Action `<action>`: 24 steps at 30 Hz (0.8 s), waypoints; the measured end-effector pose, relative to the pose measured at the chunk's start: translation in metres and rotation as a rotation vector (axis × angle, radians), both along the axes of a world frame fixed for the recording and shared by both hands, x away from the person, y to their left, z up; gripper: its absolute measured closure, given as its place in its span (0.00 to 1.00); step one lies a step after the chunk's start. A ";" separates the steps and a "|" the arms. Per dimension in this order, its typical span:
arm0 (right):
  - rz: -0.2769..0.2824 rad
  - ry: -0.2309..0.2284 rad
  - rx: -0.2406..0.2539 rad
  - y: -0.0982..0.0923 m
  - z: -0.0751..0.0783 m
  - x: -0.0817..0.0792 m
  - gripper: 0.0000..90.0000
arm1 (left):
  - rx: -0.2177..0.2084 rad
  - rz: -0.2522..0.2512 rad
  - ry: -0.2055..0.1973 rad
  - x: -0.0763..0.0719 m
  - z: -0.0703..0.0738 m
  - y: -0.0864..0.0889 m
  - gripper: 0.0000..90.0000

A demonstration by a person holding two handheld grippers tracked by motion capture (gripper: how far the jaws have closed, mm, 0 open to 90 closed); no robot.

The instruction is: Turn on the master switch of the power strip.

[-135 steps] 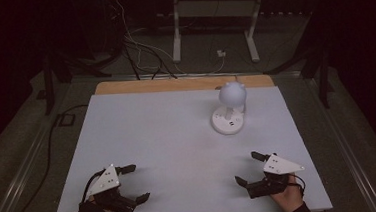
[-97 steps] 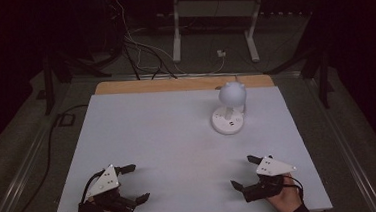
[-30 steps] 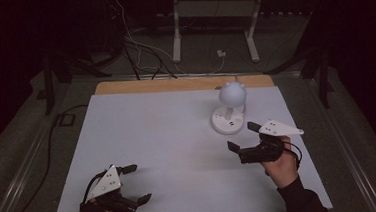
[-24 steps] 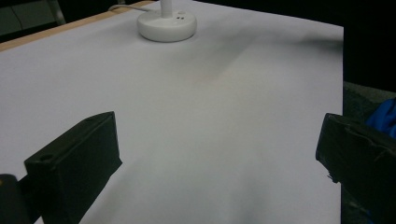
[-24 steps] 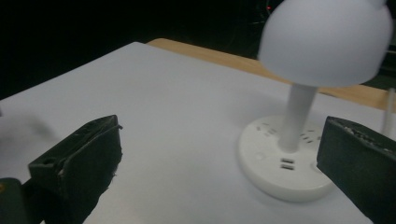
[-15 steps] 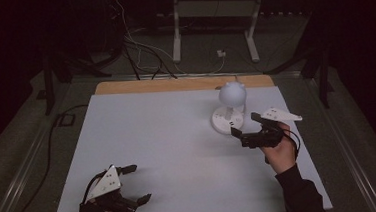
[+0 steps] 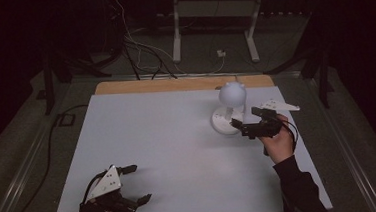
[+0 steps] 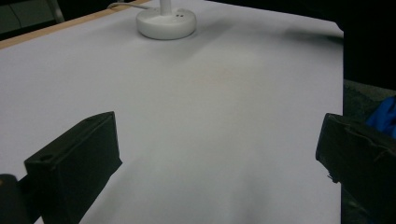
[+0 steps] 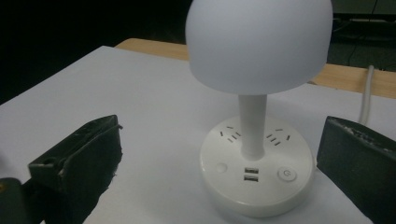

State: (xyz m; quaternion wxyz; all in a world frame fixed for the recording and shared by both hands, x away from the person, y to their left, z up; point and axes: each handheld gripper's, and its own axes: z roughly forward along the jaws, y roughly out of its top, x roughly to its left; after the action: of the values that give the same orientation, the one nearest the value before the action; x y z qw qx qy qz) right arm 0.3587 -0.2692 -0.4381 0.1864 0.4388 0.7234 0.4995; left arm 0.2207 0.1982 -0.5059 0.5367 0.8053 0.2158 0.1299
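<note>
Your right gripper (image 7: 246, 121) is hovering with jaws apart just beside the lamp (image 7: 231, 109), facing its base with nothing between them. The lamp is standing upright near the far right corner of the tabletop (image 7: 168, 137). Your left gripper (image 7: 131, 185) is resting, jaws apart, at the near left corner.

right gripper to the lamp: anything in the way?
Nothing visible. The right gripper sits just beside the white lamp with its jaws open, and the right gripper view shows bare white table between the jaws and the lamp's round base. The left gripper is at the near left corner, well apart.
</note>
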 end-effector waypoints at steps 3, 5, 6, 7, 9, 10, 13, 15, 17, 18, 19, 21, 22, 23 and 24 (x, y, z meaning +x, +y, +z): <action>0.005 0.014 -0.013 0.000 -0.002 0.009 0.00 | 0.000 0.001 0.000 0.000 0.000 0.000 0.00; 0.010 0.033 0.001 -0.001 -0.004 0.013 0.00 | 0.000 0.001 0.000 0.000 0.000 0.000 0.00; 0.007 0.039 -0.001 -0.002 -0.005 0.015 0.00 | -0.001 0.002 -0.001 0.000 0.000 0.001 0.00; 0.007 0.039 -0.001 -0.002 -0.005 0.015 0.00 | -0.003 0.003 0.000 0.000 0.000 0.001 0.00; -0.005 0.057 -0.011 -0.003 -0.009 0.020 0.00 | -0.002 0.004 0.001 0.000 0.000 0.001 0.00; -0.005 0.057 -0.011 -0.003 -0.009 0.020 0.00 | 0.001 0.003 0.001 0.000 0.000 0.001 0.00; -0.030 0.062 -0.023 -0.006 -0.014 0.025 0.00 | -0.002 0.002 0.002 0.000 0.000 0.001 0.00; -0.036 0.066 -0.023 -0.007 -0.015 0.027 0.00 | 0.000 0.003 0.002 0.000 0.000 0.000 0.00; -0.052 0.070 -0.030 -0.009 -0.019 0.031 0.00 | -0.001 0.002 0.004 0.000 0.000 0.001 0.00; -0.060 0.068 -0.037 -0.010 -0.020 0.032 0.00 | -0.003 0.003 0.003 0.000 0.000 0.001 0.00; -0.063 0.074 -0.035 -0.010 -0.021 0.033 0.00 | -0.003 0.004 0.004 0.000 0.000 0.001 0.00; -0.092 0.081 -0.019 -0.011 -0.024 0.037 0.00 | 0.002 0.002 0.004 0.000 0.000 0.001 0.00; -0.111 0.085 -0.018 -0.010 -0.026 0.039 0.00 | 0.002 0.002 0.004 0.000 0.000 0.001 0.00; -0.114 0.094 -0.023 -0.010 -0.028 0.041 0.00 | -0.002 0.003 0.004 0.000 0.000 0.001 0.00; -0.126 0.101 -0.026 -0.010 -0.029 0.042 0.00 | -0.001 0.004 0.003 0.000 0.000 0.001 0.00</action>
State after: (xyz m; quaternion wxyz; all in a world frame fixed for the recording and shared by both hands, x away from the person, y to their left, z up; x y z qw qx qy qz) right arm 0.4006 -0.2795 -0.4671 0.1866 0.5055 0.7093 0.4546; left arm 0.2208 0.1989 -0.5057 0.5366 0.8047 0.2184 0.1296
